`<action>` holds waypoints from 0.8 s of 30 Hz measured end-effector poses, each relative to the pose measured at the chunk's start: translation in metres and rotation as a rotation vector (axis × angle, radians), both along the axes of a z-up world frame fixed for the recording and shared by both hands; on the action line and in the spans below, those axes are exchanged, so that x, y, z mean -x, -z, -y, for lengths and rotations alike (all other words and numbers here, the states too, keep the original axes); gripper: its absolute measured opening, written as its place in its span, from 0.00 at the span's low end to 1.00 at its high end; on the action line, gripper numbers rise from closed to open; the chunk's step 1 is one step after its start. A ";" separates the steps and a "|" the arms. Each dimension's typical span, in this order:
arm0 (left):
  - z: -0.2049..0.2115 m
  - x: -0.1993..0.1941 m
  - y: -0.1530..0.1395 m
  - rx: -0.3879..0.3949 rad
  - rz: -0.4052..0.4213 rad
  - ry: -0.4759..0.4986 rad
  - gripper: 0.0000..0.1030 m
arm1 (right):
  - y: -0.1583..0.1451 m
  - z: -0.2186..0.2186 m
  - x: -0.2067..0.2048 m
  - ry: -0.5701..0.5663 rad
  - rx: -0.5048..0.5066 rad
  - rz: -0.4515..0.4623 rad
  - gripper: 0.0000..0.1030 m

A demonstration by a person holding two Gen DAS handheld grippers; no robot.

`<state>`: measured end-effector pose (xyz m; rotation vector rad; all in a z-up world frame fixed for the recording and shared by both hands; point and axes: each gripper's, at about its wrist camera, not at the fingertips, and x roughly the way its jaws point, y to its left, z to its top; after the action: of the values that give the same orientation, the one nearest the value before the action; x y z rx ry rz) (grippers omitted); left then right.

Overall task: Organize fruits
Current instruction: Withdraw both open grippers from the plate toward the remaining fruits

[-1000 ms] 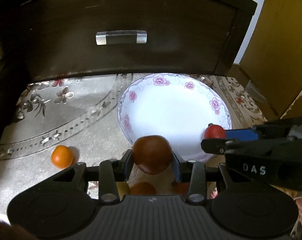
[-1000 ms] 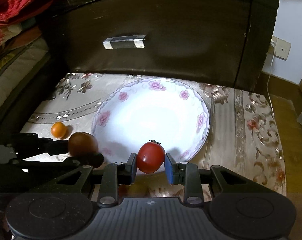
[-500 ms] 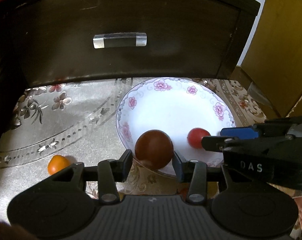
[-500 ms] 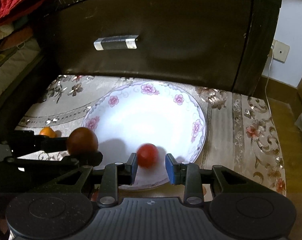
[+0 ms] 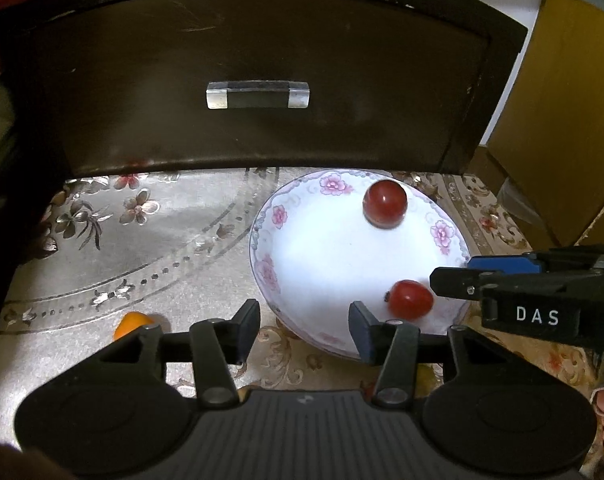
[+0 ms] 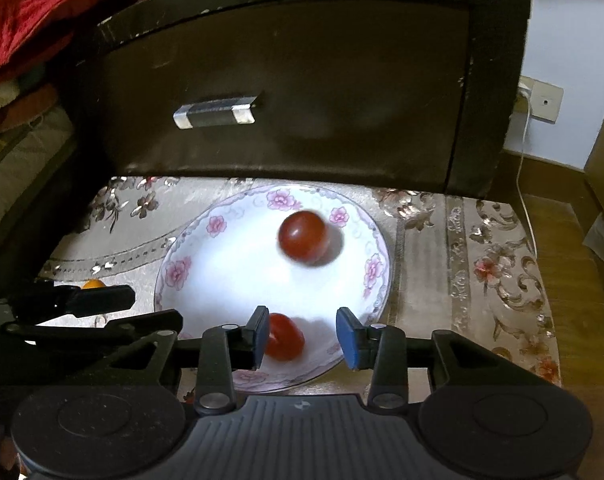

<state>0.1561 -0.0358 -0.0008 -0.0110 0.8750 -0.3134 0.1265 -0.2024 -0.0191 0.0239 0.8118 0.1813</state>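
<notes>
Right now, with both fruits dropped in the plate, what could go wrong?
The dark red fruit looks blurred near the far rim of the plate, so it may be rolling and could hop out. The smaller tomato lies close by one finger of the open right gripper; pulling back carelessly might nudge it. The orange fruit on the cloth sits partly hidden behind the open left gripper.

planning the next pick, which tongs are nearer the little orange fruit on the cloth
Left. The orange fruit lies just beside the left tongs, off the plate; the right tongs are over the plate.
</notes>
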 end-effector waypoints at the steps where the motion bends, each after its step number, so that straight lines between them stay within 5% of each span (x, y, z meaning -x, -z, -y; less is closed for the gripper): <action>1: -0.001 0.001 0.000 -0.001 0.001 0.002 0.55 | -0.001 0.002 0.001 0.004 -0.004 0.001 0.34; 24: -0.021 0.039 0.006 -0.049 -0.035 0.057 0.57 | 0.011 0.001 0.039 -0.093 -0.006 -0.067 0.36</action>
<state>0.1168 -0.0145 -0.0069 0.0538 0.9183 -0.3458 0.0876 -0.2039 -0.0303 -0.0022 0.8794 0.2716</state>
